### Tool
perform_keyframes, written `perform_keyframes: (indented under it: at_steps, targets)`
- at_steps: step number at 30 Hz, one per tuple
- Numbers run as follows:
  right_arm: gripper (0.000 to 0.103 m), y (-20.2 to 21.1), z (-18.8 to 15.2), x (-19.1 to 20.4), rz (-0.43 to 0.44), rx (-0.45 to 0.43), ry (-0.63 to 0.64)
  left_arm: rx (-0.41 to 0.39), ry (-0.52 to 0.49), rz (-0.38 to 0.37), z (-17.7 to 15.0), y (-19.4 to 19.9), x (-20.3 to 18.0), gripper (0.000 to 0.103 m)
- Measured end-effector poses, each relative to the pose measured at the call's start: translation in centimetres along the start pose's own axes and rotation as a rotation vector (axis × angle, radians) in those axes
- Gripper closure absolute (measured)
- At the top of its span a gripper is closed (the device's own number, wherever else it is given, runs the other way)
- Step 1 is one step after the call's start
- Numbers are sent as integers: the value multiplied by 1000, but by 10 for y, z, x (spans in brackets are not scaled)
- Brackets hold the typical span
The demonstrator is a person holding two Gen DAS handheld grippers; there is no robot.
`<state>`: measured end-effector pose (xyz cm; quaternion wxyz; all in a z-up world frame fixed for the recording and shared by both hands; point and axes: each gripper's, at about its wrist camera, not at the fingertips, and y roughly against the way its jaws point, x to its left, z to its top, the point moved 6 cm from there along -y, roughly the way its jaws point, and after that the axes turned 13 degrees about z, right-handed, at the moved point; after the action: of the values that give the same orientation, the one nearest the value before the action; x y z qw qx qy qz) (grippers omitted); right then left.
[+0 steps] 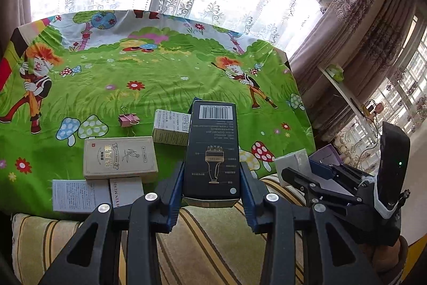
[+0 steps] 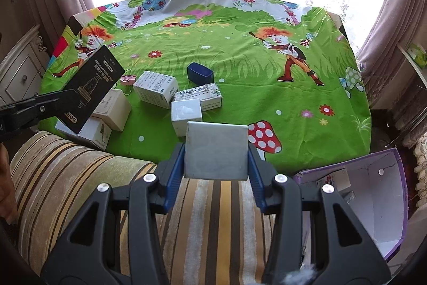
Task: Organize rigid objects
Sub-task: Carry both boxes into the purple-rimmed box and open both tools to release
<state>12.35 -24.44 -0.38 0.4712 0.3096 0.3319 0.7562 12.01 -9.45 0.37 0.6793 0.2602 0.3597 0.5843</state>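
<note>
The left gripper [image 1: 212, 178] has its jaws clamped on a tall black box [image 1: 212, 151], held above the striped cushion [image 1: 213, 231]. The right gripper [image 2: 216, 159] pinches a grey-white box [image 2: 216, 150] over the green tablecloth [image 2: 213, 50] edge, beside the purple carton [image 2: 373, 194]

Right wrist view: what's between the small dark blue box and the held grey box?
Two boxes: a white printed carton lying flat, then a white cube-shaped box, just beyond the grey box in the right gripper. Dark blue box sits farthest.

left claw [image 1: 212, 179] grips a black box [image 1: 212, 148] above the cartoon tablecloth [image 1: 160, 76].
</note>
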Motion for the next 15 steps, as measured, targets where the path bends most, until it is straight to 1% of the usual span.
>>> perform_keyframes:
  at_steps: [7,12,15]
  targets:
    - [54,27,-8,-11,1,-37,-17,27,-66,-63,-15,3,-46,63]
    - [54,41,-16,-23,-5,-55,-34,78,-88,-131,-29,-1,-75,63]
    - [54,51,-24,-34,-15,-63,-52,106,-90,-158,-36,-4,-87,63]
